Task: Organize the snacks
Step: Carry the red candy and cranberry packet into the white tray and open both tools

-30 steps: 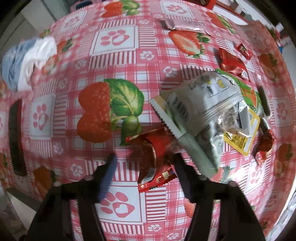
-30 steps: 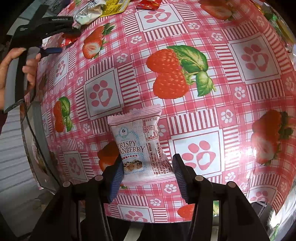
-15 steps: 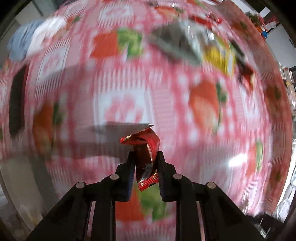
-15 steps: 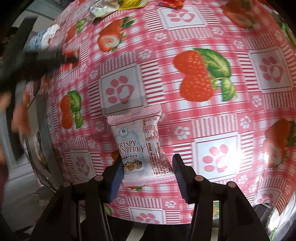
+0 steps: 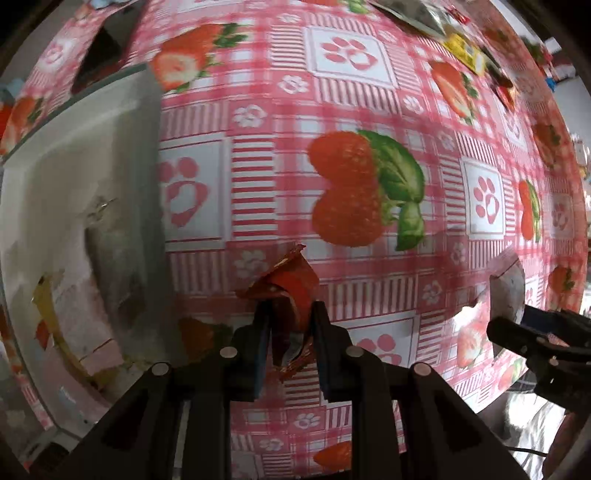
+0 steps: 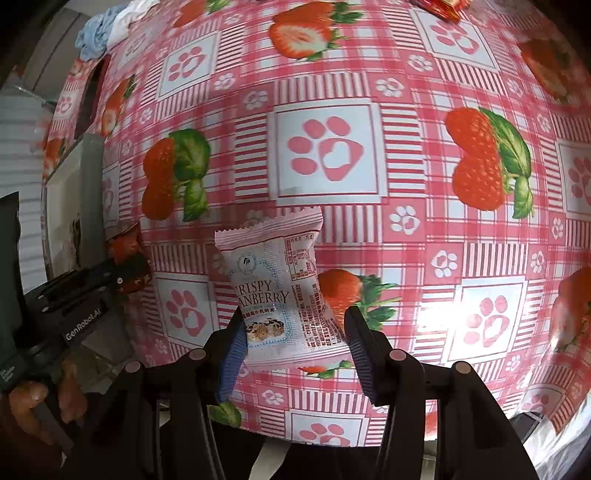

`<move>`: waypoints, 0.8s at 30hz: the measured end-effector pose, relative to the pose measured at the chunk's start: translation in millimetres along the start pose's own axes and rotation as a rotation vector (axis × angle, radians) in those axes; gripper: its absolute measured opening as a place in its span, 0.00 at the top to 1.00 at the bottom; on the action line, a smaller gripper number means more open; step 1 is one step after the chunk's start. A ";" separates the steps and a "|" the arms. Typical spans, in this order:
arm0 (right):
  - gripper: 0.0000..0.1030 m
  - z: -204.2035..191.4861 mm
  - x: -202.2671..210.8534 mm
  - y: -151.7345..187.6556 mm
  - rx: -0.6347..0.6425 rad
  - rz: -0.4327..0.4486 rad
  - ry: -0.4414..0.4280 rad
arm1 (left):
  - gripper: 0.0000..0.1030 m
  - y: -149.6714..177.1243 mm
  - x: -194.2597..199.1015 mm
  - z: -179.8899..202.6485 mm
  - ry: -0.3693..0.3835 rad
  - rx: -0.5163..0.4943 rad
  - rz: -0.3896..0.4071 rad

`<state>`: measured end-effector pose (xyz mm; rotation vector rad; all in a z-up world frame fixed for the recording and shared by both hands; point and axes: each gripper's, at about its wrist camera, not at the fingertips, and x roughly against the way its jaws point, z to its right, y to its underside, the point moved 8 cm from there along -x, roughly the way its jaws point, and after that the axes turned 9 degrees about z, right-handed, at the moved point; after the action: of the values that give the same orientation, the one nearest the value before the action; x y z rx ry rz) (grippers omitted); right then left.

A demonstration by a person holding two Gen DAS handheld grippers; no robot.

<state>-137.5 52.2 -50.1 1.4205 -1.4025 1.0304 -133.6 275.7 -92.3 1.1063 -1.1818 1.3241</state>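
Observation:
My left gripper (image 5: 291, 314) is shut on a crumpled red snack wrapper (image 5: 291, 284) and holds it above the strawberry tablecloth (image 5: 369, 110), just right of a clear bin (image 5: 147, 166). The right wrist view shows that wrapper (image 6: 127, 254) and the left gripper (image 6: 110, 277) at its left edge, beside the bin (image 6: 62, 192). My right gripper (image 6: 294, 321) is shut on a pink-and-white "Crispy Cranberry" packet (image 6: 277, 288), held over the cloth. In the left wrist view the right gripper (image 5: 517, 325) enters from the right with that packet (image 5: 508, 291).
Several wrappers lie inside the bin (image 5: 55, 314). A pile of loose snacks (image 5: 417, 14) sits at the far right of the table. A black flat object (image 6: 88, 96) and a blue-and-white cloth (image 6: 103, 26) lie beyond the bin. A hand (image 6: 33, 406) grips the left tool.
The left gripper closed on the red wrapper at the snack pile and carried it across the table to the bin's side. The right gripper drifted toward the bin with its packet.

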 end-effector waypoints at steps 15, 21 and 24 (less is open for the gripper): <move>0.48 -97.4 15.2 -46.5 0.166 0.061 -0.012 | 0.76 -31.2 86.3 -19.4 0.002 0.045 0.178; 0.48 -169.5 5.9 -61.2 0.291 0.059 -0.055 | 0.76 -33.5 104.0 -60.3 -0.063 0.152 0.231; 0.48 -210.4 -0.7 -63.9 0.355 0.051 -0.083 | 0.76 -25.4 110.0 -95.3 -0.104 0.220 0.238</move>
<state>-70.3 253.6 7.1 1.7058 -1.3671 1.3153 -118.0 382.2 8.9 1.2317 -1.2981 1.6262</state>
